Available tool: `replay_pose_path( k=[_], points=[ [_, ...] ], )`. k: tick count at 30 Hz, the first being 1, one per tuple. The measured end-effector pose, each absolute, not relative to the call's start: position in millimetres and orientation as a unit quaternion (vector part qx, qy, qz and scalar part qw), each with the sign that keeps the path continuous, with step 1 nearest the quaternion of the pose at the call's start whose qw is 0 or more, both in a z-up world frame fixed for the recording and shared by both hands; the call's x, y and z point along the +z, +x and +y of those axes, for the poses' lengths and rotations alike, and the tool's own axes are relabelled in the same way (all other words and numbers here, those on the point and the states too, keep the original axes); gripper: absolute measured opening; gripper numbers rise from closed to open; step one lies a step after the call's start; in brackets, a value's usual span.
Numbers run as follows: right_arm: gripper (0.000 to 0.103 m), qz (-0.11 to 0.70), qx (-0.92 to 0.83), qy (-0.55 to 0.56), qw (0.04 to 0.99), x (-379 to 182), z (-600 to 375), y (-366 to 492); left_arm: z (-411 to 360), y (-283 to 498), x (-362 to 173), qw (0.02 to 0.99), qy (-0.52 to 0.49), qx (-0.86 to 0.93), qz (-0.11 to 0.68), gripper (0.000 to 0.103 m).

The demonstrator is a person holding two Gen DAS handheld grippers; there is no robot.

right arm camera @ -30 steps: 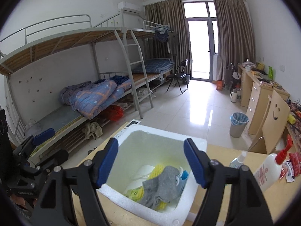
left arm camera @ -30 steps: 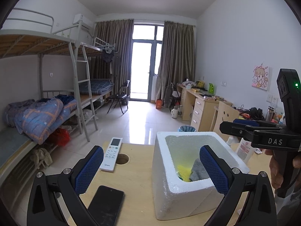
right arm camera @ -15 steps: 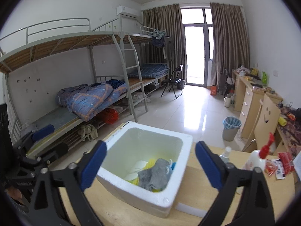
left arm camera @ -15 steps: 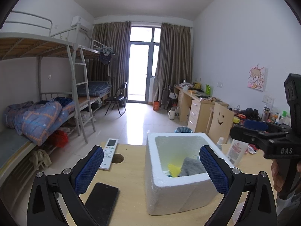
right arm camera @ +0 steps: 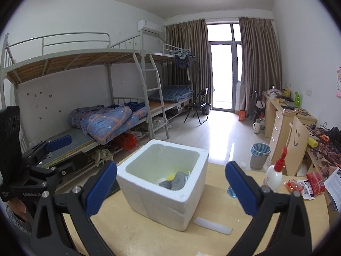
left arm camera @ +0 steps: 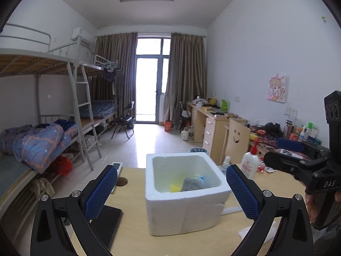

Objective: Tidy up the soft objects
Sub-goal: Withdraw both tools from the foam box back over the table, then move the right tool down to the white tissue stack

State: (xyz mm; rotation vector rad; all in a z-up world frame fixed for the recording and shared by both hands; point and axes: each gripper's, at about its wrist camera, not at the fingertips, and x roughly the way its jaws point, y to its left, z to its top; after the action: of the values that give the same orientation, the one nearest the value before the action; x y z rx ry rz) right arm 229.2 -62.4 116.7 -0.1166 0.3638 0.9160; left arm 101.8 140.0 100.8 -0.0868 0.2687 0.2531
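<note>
— What are the grippers doing?
— Both the left gripper [left arm camera: 171, 187] and the right gripper [right arm camera: 170, 186] are spread wide and empty, hanging over the wooden table [right arm camera: 132, 232] and touching nothing.
— And the soft things?
— A crumpled grey sock [right arm camera: 173, 181] lies on yellow cloth [left arm camera: 174, 187] in the bottom of the square, grainy white foam box [right arm camera: 162, 198] on the table.
— Anything beside it?
— A smooth pump bottle [right arm camera: 275, 176], well apart.
</note>
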Motion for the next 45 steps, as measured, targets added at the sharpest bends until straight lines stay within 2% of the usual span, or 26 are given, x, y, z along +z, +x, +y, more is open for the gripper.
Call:
replay_pose_path(
  k=[16, 27, 45],
  points=[
    [0.103, 0.143, 0.431, -0.047, 0.890, 105, -110, 200, 105, 82, 98, 0.987, -0.031, 0.092, 0.126, 0.102],
    [0.103, 0.140, 0.405, -0.051, 0.902, 72, -138, 196, 90, 81, 61, 0.989, -0.035, 0.078, 0.120, 0.102],
    [0.103, 0.192, 0.390, -0.091, 0.896, -1, -174, 201, 54, 93, -1, 0.993, -0.015, 0.032, 0.116, 0.102]
  ],
)
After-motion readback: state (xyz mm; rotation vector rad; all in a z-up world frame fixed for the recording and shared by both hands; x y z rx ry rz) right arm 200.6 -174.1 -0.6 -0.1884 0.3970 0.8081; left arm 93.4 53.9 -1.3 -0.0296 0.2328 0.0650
